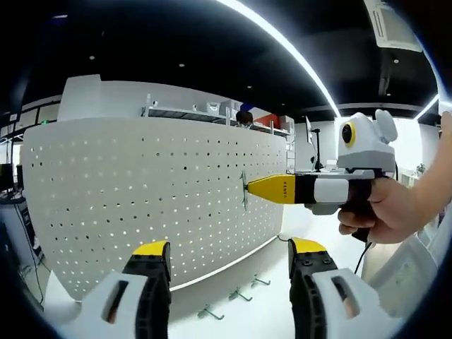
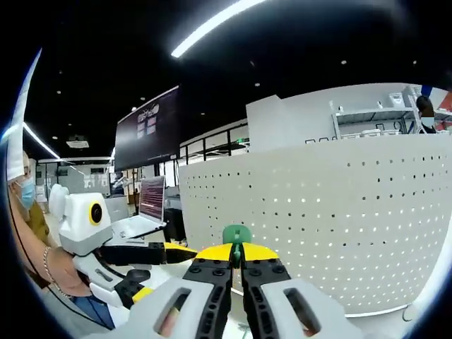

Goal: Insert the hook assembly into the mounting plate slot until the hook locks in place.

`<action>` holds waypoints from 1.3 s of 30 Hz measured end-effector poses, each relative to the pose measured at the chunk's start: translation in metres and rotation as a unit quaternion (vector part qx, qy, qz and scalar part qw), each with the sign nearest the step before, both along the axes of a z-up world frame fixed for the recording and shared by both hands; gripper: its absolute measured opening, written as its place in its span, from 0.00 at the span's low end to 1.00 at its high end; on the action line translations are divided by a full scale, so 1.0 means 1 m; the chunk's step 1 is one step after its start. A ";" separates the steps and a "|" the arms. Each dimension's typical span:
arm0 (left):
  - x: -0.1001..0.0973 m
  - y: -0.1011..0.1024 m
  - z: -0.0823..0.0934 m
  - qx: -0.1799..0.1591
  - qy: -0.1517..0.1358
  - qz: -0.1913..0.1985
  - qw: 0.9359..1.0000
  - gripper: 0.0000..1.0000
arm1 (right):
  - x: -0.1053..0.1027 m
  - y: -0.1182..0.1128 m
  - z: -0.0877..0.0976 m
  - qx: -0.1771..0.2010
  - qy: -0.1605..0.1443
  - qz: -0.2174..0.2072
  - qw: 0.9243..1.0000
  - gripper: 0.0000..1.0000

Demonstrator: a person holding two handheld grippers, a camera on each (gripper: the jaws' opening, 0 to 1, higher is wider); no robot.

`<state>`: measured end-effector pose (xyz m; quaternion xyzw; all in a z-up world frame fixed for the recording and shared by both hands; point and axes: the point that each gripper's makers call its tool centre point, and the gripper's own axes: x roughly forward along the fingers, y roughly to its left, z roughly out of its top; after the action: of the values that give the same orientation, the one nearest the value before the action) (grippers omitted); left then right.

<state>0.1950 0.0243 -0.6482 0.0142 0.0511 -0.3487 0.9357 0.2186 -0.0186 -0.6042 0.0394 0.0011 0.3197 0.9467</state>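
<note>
A white perforated mounting plate (image 1: 141,198) stands upright on the table. In the left gripper view my right gripper (image 1: 248,188) comes in from the right, held by a hand (image 1: 385,212), and is shut on a small green hook (image 1: 244,189) that it presses against the plate's face. The right gripper view has that gripper (image 2: 237,253) closed on the green hook (image 2: 236,234) just in front of the plate (image 2: 339,212). My left gripper (image 1: 229,247) is open and holds nothing, a short way back from the plate. It also shows at the left of the right gripper view, as the left gripper (image 2: 164,272).
Three spare green hooks (image 1: 240,295) lie on the white table at the foot of the plate. A person (image 2: 28,212) is at the left of the right gripper view, with a laptop (image 2: 145,205) behind. Shelving (image 1: 212,113) rises beyond the plate.
</note>
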 end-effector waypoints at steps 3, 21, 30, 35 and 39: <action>0.001 0.000 0.000 -0.001 0.000 0.000 1.000 0.69 | 0.001 0.001 0.001 -0.001 -0.001 -0.001 1.000 0.01; -0.005 0.014 -0.017 -0.002 0.017 0.014 1.000 0.68 | 0.038 -0.015 0.021 0.011 -0.003 -0.039 0.999 0.01; -0.010 0.017 -0.028 0.003 0.027 0.011 1.000 0.68 | 0.054 -0.016 0.032 0.014 -0.005 -0.052 0.999 0.01; -0.013 0.019 -0.032 0.003 0.033 0.012 0.999 0.68 | 0.062 -0.017 0.036 0.013 -0.006 -0.057 0.998 0.01; -0.016 0.020 -0.036 0.006 0.038 0.011 0.999 0.68 | 0.068 -0.018 0.039 0.011 -0.009 -0.061 0.998 0.01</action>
<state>0.1787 0.0441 -0.6845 0.0062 0.0884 -0.3387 0.9367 0.2862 -0.0364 -0.5656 0.0470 -0.0130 0.2613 0.9640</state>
